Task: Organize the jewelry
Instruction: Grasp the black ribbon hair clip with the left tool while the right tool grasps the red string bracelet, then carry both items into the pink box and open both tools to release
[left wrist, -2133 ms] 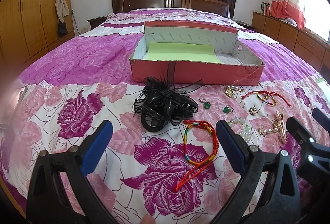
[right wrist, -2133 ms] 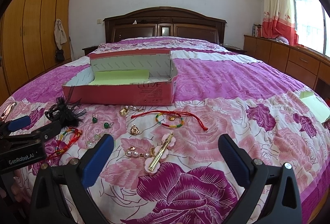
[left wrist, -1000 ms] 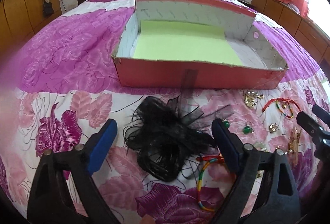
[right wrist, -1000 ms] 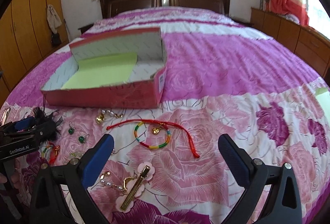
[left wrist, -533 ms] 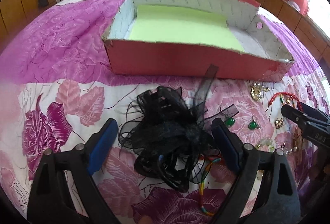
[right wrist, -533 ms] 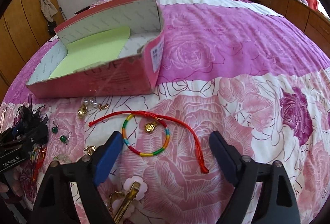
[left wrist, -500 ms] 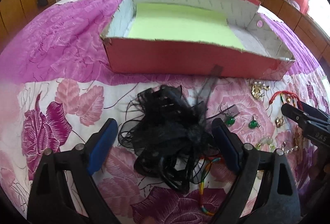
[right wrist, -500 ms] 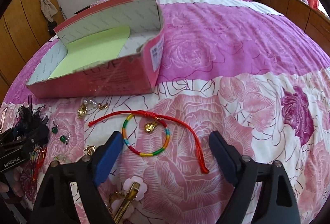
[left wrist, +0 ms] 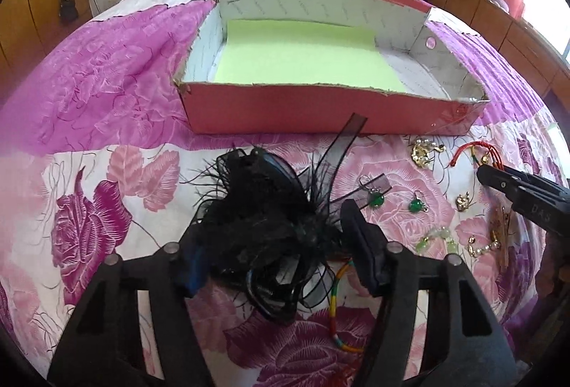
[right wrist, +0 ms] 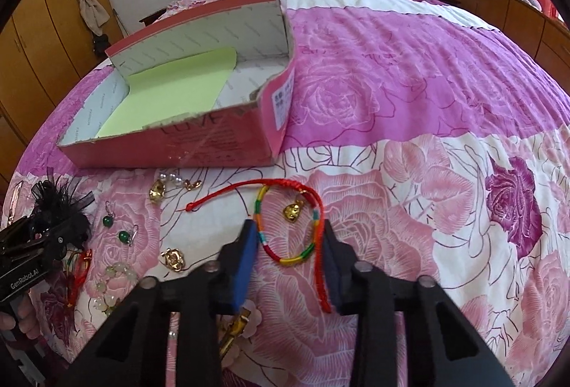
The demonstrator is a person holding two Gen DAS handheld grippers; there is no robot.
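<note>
While left fingers [left wrist: 194, 266] pinch the black fascinator [left wrist: 263, 219], right fingers [right wrist: 245, 255] apparently clasp rainbow bracelet [right wrist: 288, 226], cord trailing nearward.

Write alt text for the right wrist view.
The right gripper has its blue-padded fingers closing around a rainbow-striped cord bracelet with red string on a pink floral bedspread. An open red cardboard box sits behind.

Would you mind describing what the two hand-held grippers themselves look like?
Both are matte black plastic. The left hand-held gripper and the right hand-held gripper each have two wedge-shaped fingers with blue pads and round silver pivot pins. The left one's body carries white "GenRobot.AI" lettering. No cables or sleeves are visible.
</note>
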